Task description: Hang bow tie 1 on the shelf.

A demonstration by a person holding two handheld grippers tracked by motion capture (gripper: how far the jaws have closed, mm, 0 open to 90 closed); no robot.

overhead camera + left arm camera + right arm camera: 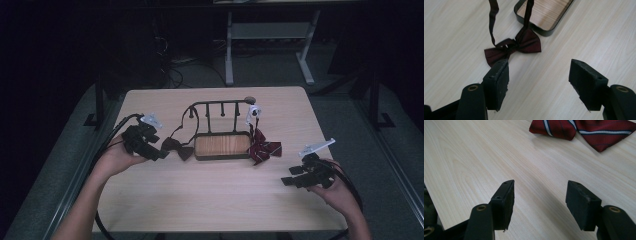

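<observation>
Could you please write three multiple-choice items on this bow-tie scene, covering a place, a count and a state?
1. Where does the dark bow tie lie?
A. left of the stand
B. in its tray
C. on the floor

2. How many bow ties are there?
A. one
B. two
C. four

3. How do the left gripper's jaws stand?
A. shut on the tie
B. shut, holding nothing
C. open, holding nothing

A: it lies on the table beside the tray.
B: dark one plus striped bow tie.
C: bare table shows between the jaws.

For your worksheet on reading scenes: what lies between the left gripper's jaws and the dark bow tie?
Bare tabletop, as the left gripper view shows. The left gripper is open, and the dark bow tie lies just beyond its jaw tips.
</observation>
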